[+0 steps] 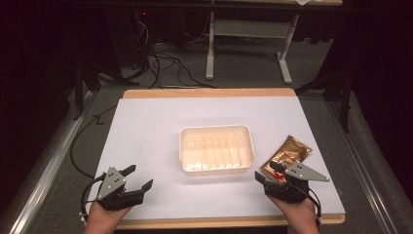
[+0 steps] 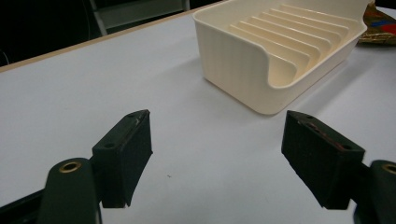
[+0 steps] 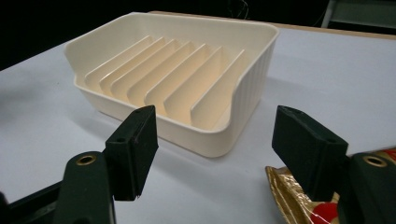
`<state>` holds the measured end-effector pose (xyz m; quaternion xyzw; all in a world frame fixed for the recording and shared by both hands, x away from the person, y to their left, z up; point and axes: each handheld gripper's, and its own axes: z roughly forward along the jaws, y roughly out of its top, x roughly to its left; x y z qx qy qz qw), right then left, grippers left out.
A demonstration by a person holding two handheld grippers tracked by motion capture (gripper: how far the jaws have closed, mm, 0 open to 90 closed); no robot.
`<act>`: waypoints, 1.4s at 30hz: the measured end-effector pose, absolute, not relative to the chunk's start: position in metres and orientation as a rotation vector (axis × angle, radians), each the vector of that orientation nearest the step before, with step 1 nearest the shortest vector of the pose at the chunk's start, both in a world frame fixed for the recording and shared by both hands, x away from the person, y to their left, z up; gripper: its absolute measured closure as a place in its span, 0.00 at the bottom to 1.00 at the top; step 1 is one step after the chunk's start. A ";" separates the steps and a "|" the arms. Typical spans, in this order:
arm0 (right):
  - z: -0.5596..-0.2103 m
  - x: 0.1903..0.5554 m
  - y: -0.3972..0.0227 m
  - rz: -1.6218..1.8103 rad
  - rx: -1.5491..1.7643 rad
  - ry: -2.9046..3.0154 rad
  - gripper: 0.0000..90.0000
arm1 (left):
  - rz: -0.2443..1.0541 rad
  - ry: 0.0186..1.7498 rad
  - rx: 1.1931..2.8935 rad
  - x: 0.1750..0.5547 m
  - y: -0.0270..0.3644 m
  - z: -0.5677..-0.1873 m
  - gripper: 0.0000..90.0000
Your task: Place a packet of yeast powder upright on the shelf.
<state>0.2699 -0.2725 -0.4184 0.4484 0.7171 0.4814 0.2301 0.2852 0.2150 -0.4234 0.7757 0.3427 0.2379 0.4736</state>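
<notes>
table: white top with a wooden edge, bearing every item below. 
cream tray: ribbed plastic, rectangular, several upright dividers inside, no contents visible; sits at the table's middle. 
gold packets: shiny foil with red print, lying flat just right of the tray, well apart from it. 
left gripper: held in a hand near the front edge, left of and nearer than the tray; jaws spread wide, grasping nothing. 
right gripper: held right of the tray's near corner, over the packets' near end; jaws spread, nothing between them.
</notes>
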 end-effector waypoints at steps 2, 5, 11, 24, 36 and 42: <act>-0.418 0.269 -0.276 1.324 1.242 1.964 0.36 | 0.586 0.841 1.890 0.286 0.216 -0.423 0.27; -0.419 0.269 -0.281 1.316 1.254 1.955 0.38 | 0.583 0.846 1.895 0.287 0.216 -0.424 0.27; -0.421 0.272 -0.287 1.309 1.268 1.950 0.42 | 0.579 0.845 1.904 0.288 0.215 -0.426 0.27; -0.429 0.265 -0.301 1.209 1.279 1.965 0.55 | 0.556 0.818 1.903 0.296 0.208 -0.425 0.27; -0.454 0.261 -0.324 1.015 1.449 2.064 0.62 | 0.511 0.761 1.924 0.309 0.190 -0.425 0.27; -0.462 0.266 -0.325 0.930 1.475 2.098 0.69 | 0.508 0.749 1.931 0.310 0.186 -0.425 0.27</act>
